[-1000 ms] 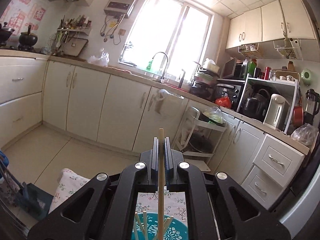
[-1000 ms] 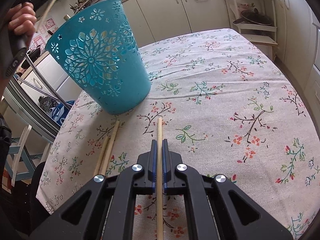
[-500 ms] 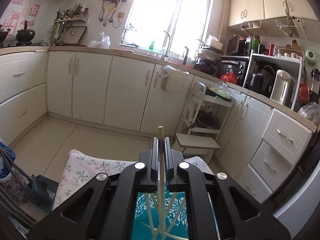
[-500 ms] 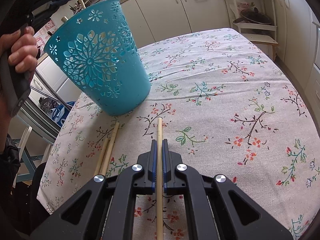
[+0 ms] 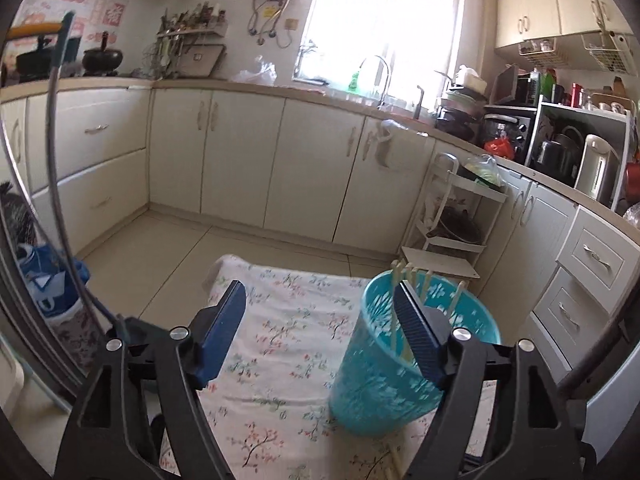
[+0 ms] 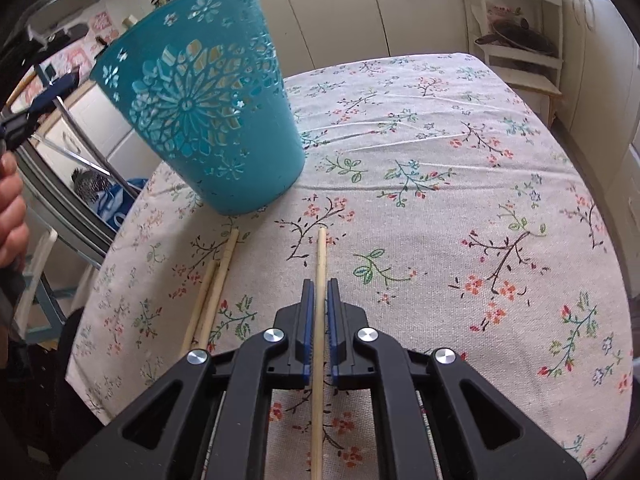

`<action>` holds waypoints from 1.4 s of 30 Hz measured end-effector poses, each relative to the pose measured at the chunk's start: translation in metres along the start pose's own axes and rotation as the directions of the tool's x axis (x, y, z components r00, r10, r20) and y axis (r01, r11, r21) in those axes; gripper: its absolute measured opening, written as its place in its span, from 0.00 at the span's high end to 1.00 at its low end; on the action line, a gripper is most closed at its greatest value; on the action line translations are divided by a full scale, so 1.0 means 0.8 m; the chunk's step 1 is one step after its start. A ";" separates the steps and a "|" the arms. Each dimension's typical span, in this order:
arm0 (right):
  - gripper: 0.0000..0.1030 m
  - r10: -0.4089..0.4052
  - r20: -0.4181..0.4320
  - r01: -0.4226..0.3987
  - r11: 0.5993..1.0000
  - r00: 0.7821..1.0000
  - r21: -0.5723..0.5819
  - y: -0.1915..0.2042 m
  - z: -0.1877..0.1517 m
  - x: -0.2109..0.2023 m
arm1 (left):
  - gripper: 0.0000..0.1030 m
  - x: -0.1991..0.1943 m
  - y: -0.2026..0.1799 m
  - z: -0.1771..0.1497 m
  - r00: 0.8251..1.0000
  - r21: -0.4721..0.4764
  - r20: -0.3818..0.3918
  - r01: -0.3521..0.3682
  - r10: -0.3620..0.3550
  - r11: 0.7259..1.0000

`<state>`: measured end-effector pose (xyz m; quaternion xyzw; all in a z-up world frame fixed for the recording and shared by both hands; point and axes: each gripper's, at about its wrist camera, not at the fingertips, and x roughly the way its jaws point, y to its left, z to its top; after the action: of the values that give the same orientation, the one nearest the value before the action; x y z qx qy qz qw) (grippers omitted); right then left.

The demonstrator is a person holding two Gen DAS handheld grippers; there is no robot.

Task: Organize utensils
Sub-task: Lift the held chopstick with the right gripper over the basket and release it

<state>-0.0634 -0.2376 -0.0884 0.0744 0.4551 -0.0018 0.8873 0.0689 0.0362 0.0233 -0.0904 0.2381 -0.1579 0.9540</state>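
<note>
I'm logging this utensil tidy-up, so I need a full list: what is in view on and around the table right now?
table: one, floral cloth, fills the right wrist view
bin: one, teal with cut-out flowers, standing at the table's far left
chopsticks in the bin: several, pale wood, tips above the rim
loose chopsticks: two, pale wood, side by side on the cloth before the bin
held chopstick: one, pale wood, in the right gripper
kitchen cabinets: cream, along the walls
shelf cart: one, white, beyond the table
left gripper: black, blue pads, jaws opening, nothing between
right gripper: black, clamped on the held chopstick
</note>
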 end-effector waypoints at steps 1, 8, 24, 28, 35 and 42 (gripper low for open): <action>0.96 -0.029 0.002 0.029 0.999 1.000 -0.033 0.006 -0.001 0.000 | 0.28 0.006 0.010 -0.016 0.999 -0.016 -0.041 -0.012 0.011 1.000; 0.95 -0.027 0.012 0.027 1.000 1.000 -0.002 0.009 -0.012 -0.019 | 0.28 0.047 0.049 -0.103 0.972 -0.110 -0.233 -0.054 0.027 0.992; 0.95 0.317 0.516 -0.401 0.914 0.795 0.056 0.060 0.159 -0.186 | 0.27 0.064 0.037 -0.131 0.957 -0.085 -0.290 -0.049 0.022 0.995; 0.95 0.241 0.617 -0.362 0.929 0.749 0.077 0.077 0.221 -0.167 | 0.27 0.064 0.042 -0.132 0.956 -0.107 -0.292 -0.043 0.010 0.993; 0.94 0.118 0.612 -0.242 0.962 0.782 0.125 0.090 0.267 -0.114 | 0.27 0.065 0.048 -0.132 0.957 -0.133 -0.289 -0.026 -0.013 0.991; 0.94 0.118 0.541 -0.200 0.975 0.833 0.095 0.094 0.251 -0.093 | 0.27 0.067 0.052 -0.132 0.957 -0.150 -0.289 -0.017 -0.027 0.989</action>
<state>0.0606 -0.1946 0.0969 0.1739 0.1822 0.0180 0.9676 0.0733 0.0461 -0.1016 -0.1386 0.3863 -0.1533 0.8989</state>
